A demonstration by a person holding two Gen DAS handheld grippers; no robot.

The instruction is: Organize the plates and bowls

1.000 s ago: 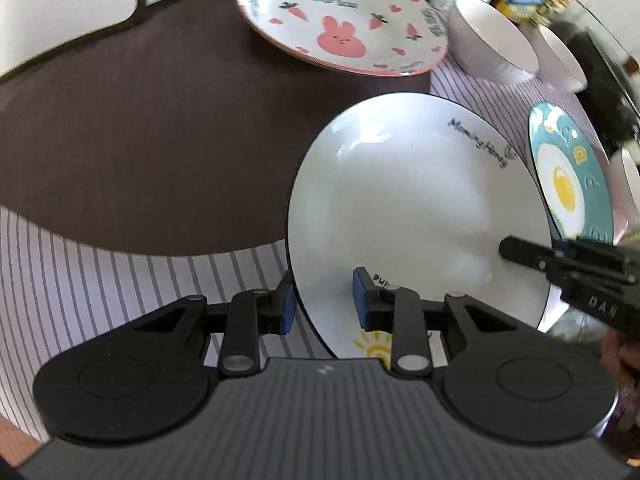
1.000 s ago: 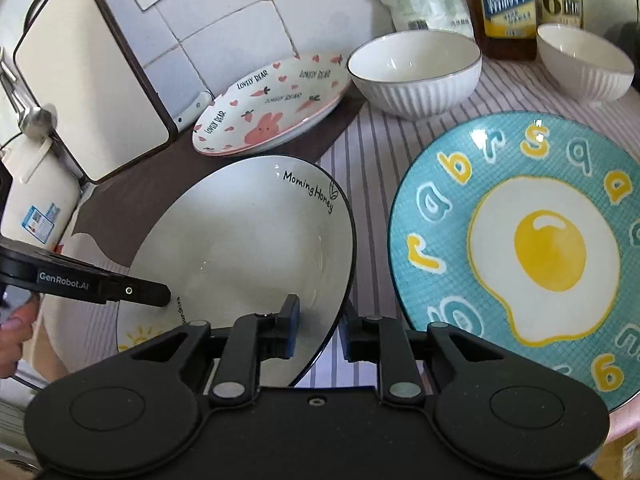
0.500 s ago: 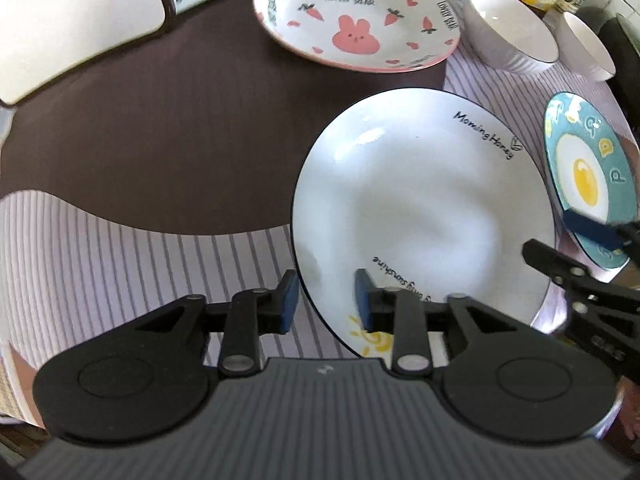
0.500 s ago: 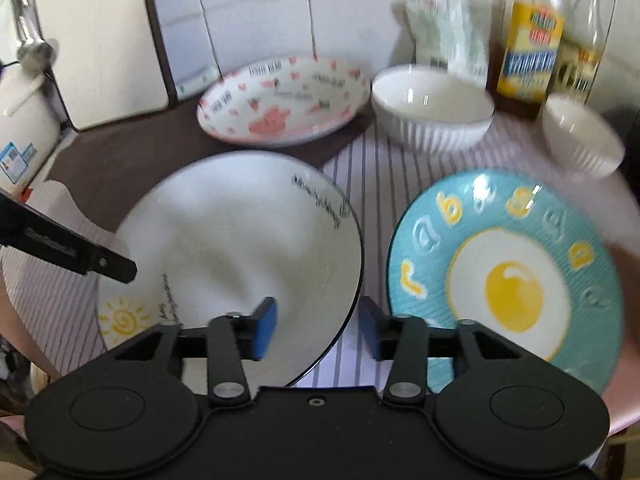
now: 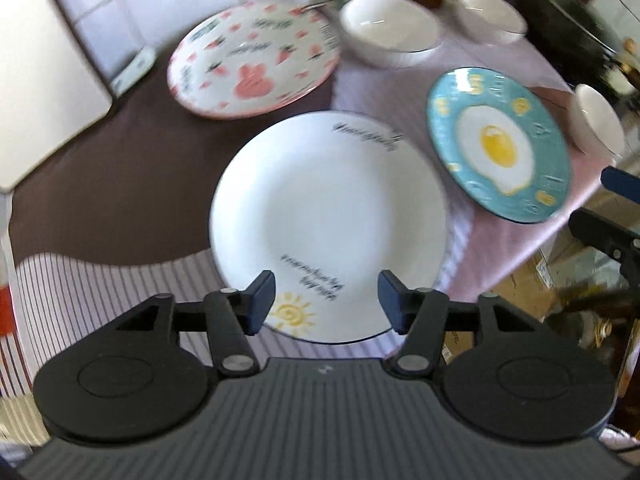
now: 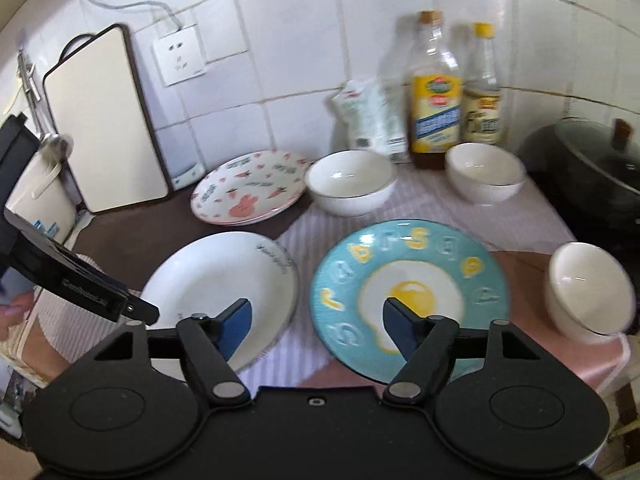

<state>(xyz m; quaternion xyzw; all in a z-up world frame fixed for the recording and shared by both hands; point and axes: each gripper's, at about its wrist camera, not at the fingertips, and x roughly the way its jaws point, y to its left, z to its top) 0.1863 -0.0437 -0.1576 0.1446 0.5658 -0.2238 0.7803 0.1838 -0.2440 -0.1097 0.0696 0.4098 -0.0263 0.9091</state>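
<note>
Nearest in the left wrist view, the left hand-held gripper [image 5: 326,300] is seen with its jaws parted; they have just been opening, and nothing is pressed between the blue pads, which hang above the near rim of the white plate [image 5: 328,216]. In the right wrist view, the right hand-held gripper [image 6: 316,320] is likewise spread wide, its jaws having just been opening, with nothing clasped between them. One of its pads is seen over the white plate [image 6: 224,284] and the other over the blue egg plate [image 6: 408,296].

The white plate is laid flat on the desk [image 6: 532,216], partly on a striped cloth [image 5: 100,292] and partly on a brown mat [image 5: 132,152]. A sun drawing and blurred lettering are carried on it. Just beside it, to the right and apart from it, the blue egg plate [image 5: 498,144] is set on the pale cloth. A small white bowl [image 6: 588,292] is placed near the desk's right edge.

Farther back, the pink rabbit plate [image 6: 248,188] is found on the brown mat, with a large white bowl [image 6: 350,182] just beside it and a second white bowl [image 6: 486,178] further right. Behind these, a pouch [image 6: 370,120] and two bottles [image 6: 436,92] are stood against the tiled wall [image 6: 288,40]. A cutting board [image 6: 104,120] is leaned upright at the left, and a dark pot [image 6: 592,168] is seen at the far right.
</note>
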